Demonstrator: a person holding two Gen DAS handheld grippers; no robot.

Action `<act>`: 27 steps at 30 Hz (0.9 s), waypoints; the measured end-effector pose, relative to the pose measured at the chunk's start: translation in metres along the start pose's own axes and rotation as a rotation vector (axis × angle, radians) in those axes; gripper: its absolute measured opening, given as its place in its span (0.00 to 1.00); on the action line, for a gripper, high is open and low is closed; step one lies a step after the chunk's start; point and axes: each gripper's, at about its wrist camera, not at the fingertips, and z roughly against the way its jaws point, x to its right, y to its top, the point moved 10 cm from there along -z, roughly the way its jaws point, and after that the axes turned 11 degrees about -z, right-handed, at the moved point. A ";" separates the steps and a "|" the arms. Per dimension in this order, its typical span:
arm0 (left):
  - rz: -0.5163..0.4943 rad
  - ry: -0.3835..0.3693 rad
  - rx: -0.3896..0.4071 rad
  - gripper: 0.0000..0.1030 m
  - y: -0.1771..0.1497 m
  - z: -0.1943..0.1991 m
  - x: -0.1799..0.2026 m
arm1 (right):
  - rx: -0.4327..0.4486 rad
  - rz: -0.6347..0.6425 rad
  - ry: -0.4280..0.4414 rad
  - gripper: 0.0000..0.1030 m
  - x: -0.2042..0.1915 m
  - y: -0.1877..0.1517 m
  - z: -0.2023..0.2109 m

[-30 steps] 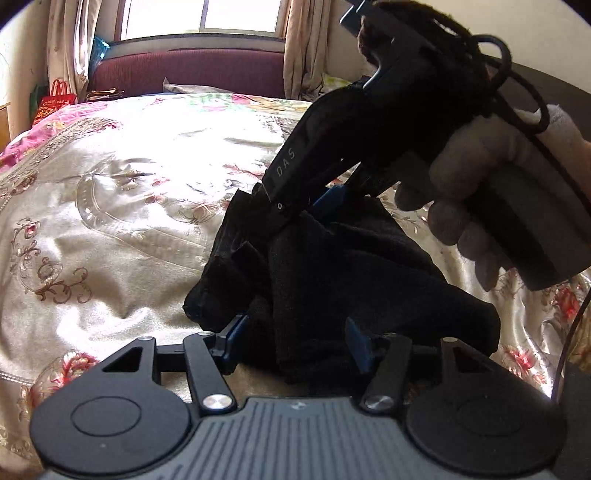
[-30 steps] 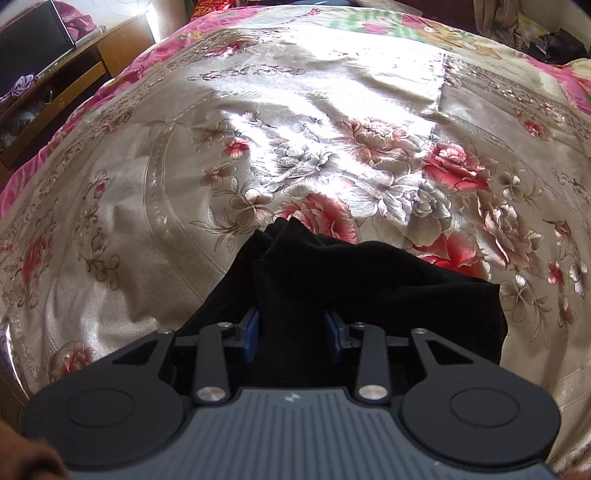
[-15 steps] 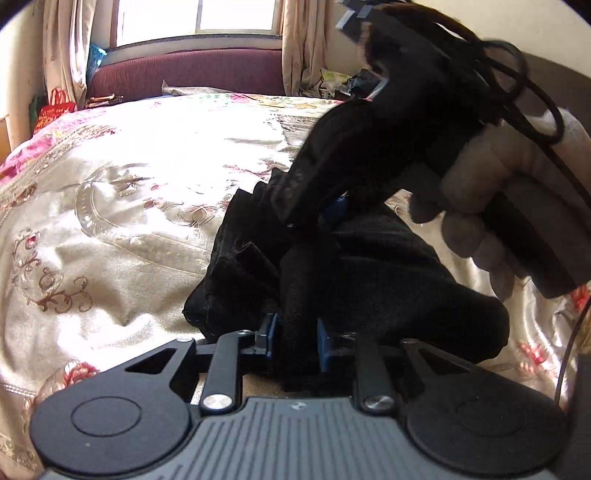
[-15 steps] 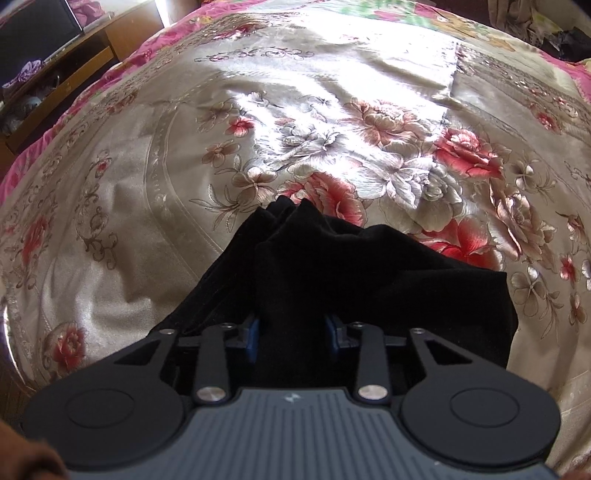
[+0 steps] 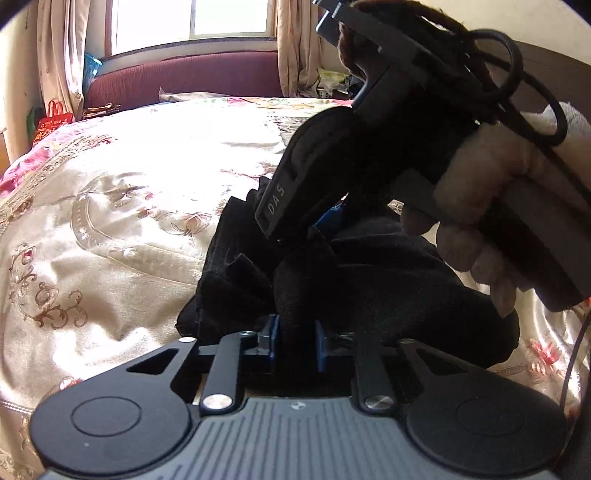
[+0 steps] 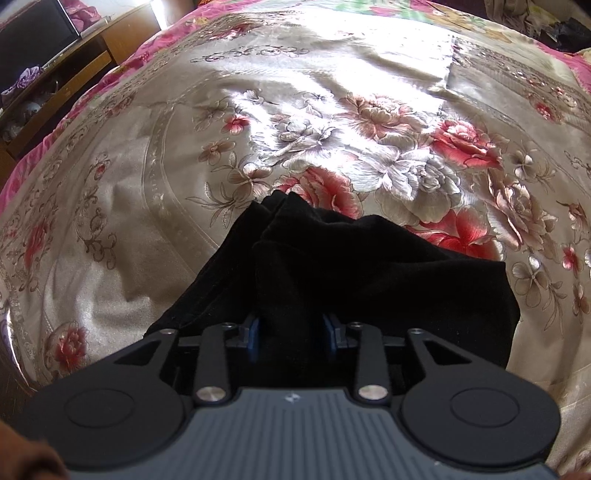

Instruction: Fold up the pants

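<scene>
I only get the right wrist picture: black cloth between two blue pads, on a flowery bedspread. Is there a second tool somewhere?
Observer: Yes. The left gripper is near yours. Its jaws have just been closing and now pinch a fold of the same black pants.
Operator: What holds my tool?
Observer: A person's hand grips the handle of the right gripper, whose jaws have just been opening slightly, with the pants between them.
Operator: Anything beyond the bed?
Observer: A bright window with curtains.
</scene>
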 end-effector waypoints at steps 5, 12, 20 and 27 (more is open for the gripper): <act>0.031 -0.047 0.086 0.27 0.021 0.026 -0.011 | 0.049 -0.037 0.065 0.16 -0.003 0.008 0.030; 0.030 -0.023 0.145 0.27 0.042 0.041 -0.040 | 0.126 -0.108 0.171 0.16 -0.022 0.040 0.063; 0.400 -0.127 0.033 0.31 -0.022 -0.010 -0.101 | 0.098 -0.142 0.121 0.20 -0.049 0.030 -0.019; 0.262 0.037 0.040 0.48 -0.021 0.005 -0.100 | 0.131 -0.101 0.201 0.53 -0.071 0.034 -0.004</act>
